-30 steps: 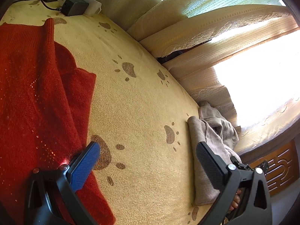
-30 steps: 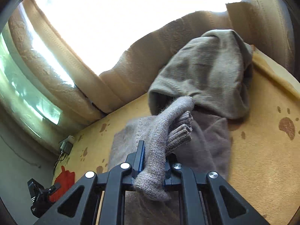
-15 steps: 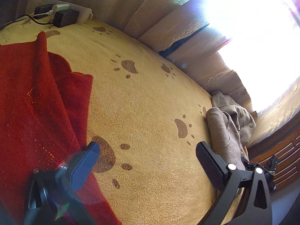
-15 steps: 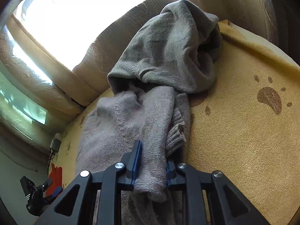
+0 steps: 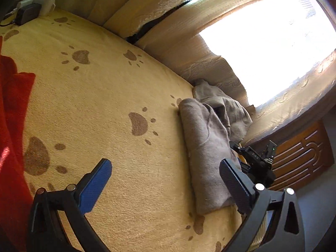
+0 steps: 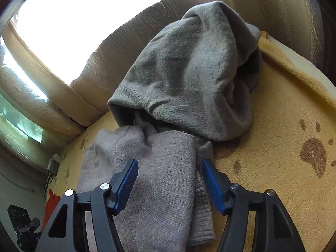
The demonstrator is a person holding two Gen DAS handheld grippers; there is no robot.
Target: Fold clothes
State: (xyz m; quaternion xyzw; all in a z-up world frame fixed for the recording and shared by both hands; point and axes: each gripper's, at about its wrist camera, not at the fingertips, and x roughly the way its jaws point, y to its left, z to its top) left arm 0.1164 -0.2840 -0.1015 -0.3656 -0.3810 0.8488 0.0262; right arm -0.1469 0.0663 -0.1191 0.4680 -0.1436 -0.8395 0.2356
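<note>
A folded grey knit sweater (image 5: 205,157) lies near the right edge of the yellow paw-print bedspread (image 5: 117,96). In the right wrist view its sleeve (image 6: 168,180) lies flat between the jaws of my right gripper (image 6: 170,180). Those jaws are opening and the blue pads (image 6: 128,180) stand clear of the knit on both sides. A crumpled grey-green fleece garment (image 6: 189,73) lies just beyond it against the curtain. My left gripper (image 5: 166,180) hangs open over bare bedspread, left of the sweater, with nothing in it. A red knit garment (image 5: 10,126) lies at the far left.
Beige curtains (image 5: 168,6) and a bright window (image 5: 268,48) border the bed's far side. A power strip with chargers (image 5: 31,8) sits at the far left corner. A carved wooden panel (image 5: 304,153) stands beyond the right edge. The right gripper (image 5: 256,161) shows in the left wrist view.
The right gripper came down and let go of the grey sleeve, which now lies flat on the sweater. The left gripper swung right, away from the red garment, toward the grey sweater.
</note>
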